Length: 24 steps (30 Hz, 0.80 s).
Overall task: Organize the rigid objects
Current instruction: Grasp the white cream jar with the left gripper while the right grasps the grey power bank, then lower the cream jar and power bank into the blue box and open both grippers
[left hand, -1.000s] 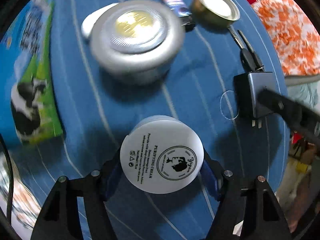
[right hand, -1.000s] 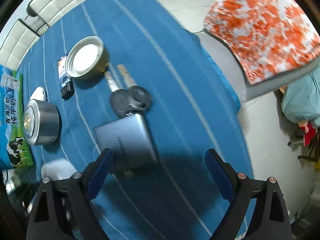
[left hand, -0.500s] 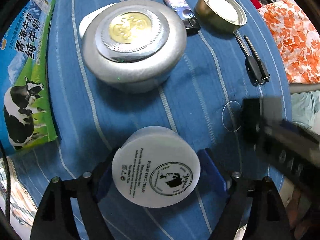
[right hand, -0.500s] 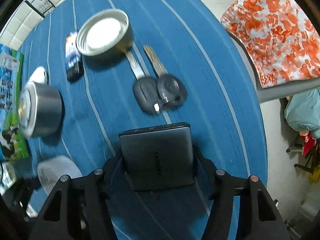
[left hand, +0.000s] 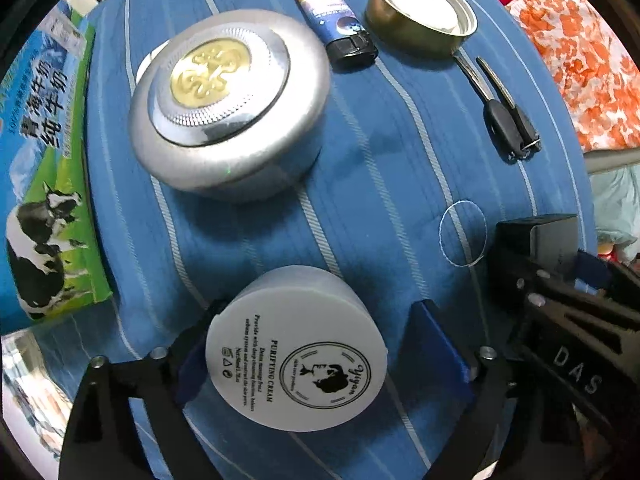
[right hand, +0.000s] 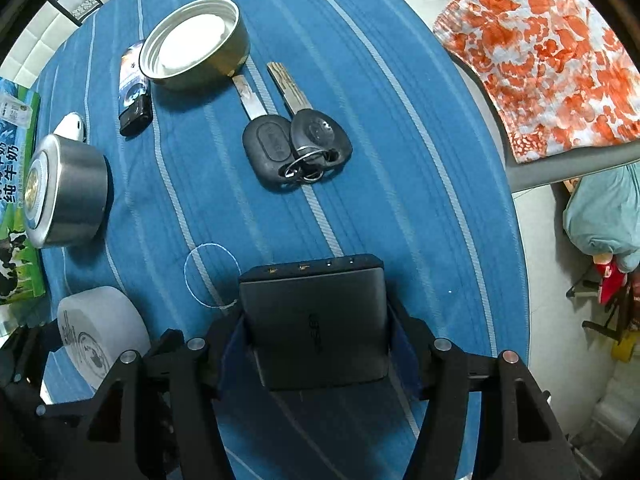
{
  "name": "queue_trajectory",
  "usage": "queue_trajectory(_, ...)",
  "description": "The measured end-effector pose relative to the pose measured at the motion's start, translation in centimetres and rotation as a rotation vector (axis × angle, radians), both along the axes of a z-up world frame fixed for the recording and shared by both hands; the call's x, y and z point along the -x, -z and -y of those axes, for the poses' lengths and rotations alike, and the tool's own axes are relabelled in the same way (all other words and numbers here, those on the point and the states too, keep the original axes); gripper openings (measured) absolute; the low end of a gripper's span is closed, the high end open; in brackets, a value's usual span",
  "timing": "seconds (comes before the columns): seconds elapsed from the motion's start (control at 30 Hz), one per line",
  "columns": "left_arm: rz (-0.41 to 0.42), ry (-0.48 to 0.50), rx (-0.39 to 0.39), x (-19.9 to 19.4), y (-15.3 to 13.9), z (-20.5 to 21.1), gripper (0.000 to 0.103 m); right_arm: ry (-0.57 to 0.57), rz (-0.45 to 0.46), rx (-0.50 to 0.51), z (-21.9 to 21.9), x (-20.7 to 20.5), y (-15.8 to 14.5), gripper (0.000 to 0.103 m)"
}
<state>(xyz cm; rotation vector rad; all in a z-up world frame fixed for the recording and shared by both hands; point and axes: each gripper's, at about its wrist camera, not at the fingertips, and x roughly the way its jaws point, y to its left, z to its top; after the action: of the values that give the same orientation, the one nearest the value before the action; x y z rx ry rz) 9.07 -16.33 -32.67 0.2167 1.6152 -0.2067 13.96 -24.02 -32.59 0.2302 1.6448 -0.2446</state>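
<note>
Left gripper (left hand: 316, 344): it is sitting open around the white jar (left hand: 298, 354). One pad is touching the jar's left side. The other pad (left hand: 434, 340) is standing apart from it.
White jar: it is sitting on the blue cloth (left hand: 380, 168), label facing up, near the silver tin (left hand: 228, 100).
Right gripper (right hand: 316, 344): it is squeezing the gray box (right hand: 316, 320) from both sides.
Gray box: it is sitting between the pads, just in front of the keys (right hand: 296, 148).
Keys: two are lying side by side, joined by a ring.
Gold lid (right hand: 194, 44): it is lying open side up, touching one key tip.
Lighter (left hand: 332, 20): it is lying between the silver tin and the gold lid.
Milk carton (left hand: 44, 168): it is lying flat at the left edge of the cloth.
Thread loop (right hand: 212, 276): it is lying on the cloth beside the gray box.
</note>
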Motion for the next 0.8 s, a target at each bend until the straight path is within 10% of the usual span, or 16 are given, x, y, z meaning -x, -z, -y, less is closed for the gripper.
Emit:
queue_trajectory(0.13,0.018,0.004,-0.01,-0.6,-0.6,1.1,0.067,-0.005,-0.006,0.012,-0.1,-0.3,0.0,0.066)
queue_trajectory(0.8,0.037,-0.014,0.049,0.5,-4.7,-2.6,0.066,-0.083,0.05,0.078,-1.8,-0.2,-2.7,0.062)
